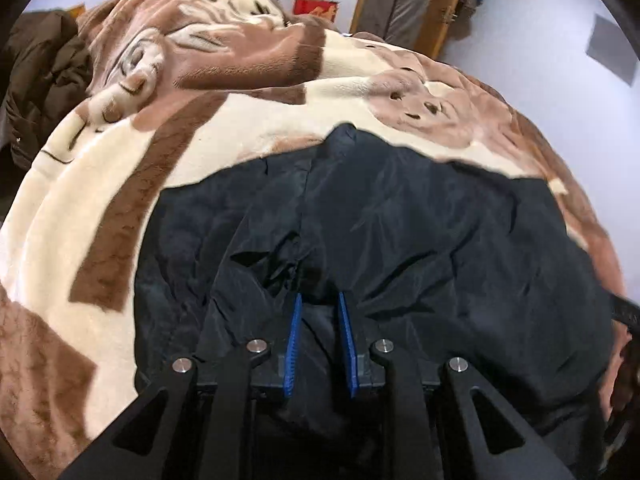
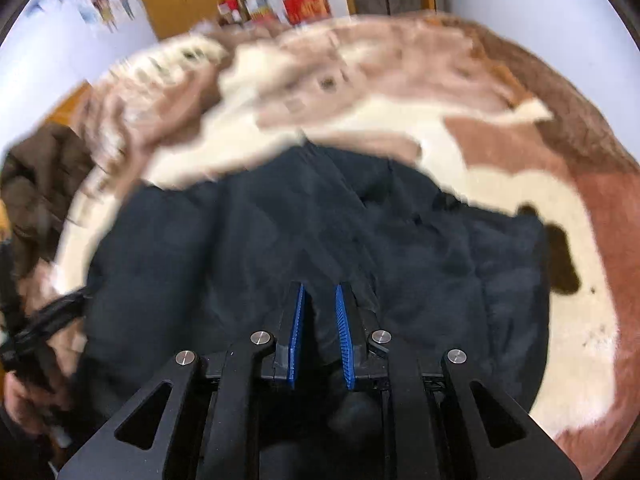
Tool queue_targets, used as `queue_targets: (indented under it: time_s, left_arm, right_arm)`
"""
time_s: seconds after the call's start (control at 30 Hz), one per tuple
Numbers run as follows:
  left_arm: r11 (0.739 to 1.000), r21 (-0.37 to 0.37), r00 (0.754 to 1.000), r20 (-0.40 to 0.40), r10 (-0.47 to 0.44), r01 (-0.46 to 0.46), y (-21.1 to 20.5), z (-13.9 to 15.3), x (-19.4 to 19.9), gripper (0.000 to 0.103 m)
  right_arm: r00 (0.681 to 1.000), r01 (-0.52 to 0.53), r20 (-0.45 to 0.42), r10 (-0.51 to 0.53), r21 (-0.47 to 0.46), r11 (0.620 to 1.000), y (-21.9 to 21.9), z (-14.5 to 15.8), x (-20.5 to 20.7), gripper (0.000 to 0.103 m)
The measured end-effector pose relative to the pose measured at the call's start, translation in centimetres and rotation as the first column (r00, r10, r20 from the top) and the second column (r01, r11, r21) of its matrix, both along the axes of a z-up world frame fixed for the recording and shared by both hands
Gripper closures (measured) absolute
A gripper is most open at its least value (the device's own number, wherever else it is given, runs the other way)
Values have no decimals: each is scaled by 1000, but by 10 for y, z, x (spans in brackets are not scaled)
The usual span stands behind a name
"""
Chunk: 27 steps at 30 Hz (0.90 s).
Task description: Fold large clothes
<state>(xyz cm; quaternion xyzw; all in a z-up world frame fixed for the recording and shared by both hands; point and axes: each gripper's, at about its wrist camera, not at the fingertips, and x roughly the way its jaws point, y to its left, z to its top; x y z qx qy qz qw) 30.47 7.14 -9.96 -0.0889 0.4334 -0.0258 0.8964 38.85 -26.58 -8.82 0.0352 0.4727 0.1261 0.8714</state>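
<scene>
You're gripping the black jacket (image 1: 400, 232) w/ both claws: left gripper (image 1: 319, 300) and right gripper (image 2: 320, 292) each pinching dark fabric at its near hem. It's lying rumpled on the blanket (image 1: 248, 120); folding's looking barely begun, most folds remaining.

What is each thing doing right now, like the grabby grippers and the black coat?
Left gripper: shut on the black coat, fabric pinched between its blue pads.
Right gripper: shut on the black coat too.
Black coat: spread on the blanket, wrinkled, near edge bunched up by both grippers.
Blanket: laid out under the coat, rumpled at the far end.
Brown jacket: heaped beside the blanket.
</scene>
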Motion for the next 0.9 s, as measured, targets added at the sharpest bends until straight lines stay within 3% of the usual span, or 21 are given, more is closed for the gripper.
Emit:
queue_targets:
  time_s: [0.07, 0.2, 0.33, 0.4, 0.5, 0.6, 0.67, 0.77, 0.83, 0.9]
  left_arm:
    - [1000, -6, 1000, 10, -1, 1, -7, -12, -7, 81]
    - [1000, 11, 1000, 0, -2, 2, -9, -14, -5, 82]
    - [999, -51, 999, 34, -9, 10, -1, 19, -21, 82]
    - [996, -80, 996, 80, -32, 39, -2, 34, -38, 82]
    - [987, -115, 989, 105, -100, 112, -18, 40, -59, 82]
    - [981, -103, 986, 41, -161, 164, -41, 18, -61, 82]
    - [979, -113, 984, -19, -175, 172, -52, -4, -60, 82]
    - [980, -121, 985, -40, -166, 160, -61, -19, -62, 82]
    - [979, -142, 986, -47, -157, 149, -62, -22, -61, 82]
    - [979, -132, 986, -50, -161, 153, -65, -24, -60, 82]
  right_arm:
    - [1000, 5, -16, -5, 13, 1000, -7, -20, 0, 84]
    - [1000, 10, -22, -10, 11, 1000, -10, -24, 0, 84]
    - [998, 25, 51, -25, 5, 1000, -9, 22, -21, 83]
    - [993, -16, 117, 8, 68, 998, -7, 49, -45, 83]
    - [982, -114, 163, 94, 120, 986, 14, 65, -73, 82]
    - [978, -179, 131, 163, 125, 976, 40, 52, -79, 82]
    - [982, -182, 66, 177, 82, 980, 52, 26, -74, 82]
    - [989, -147, -13, 148, 41, 988, 49, -9, -60, 84]
    - [990, -137, -15, 138, 66, 988, 43, -19, -57, 84]
    - [989, -147, -5, 147, 32, 989, 45, -21, -58, 84]
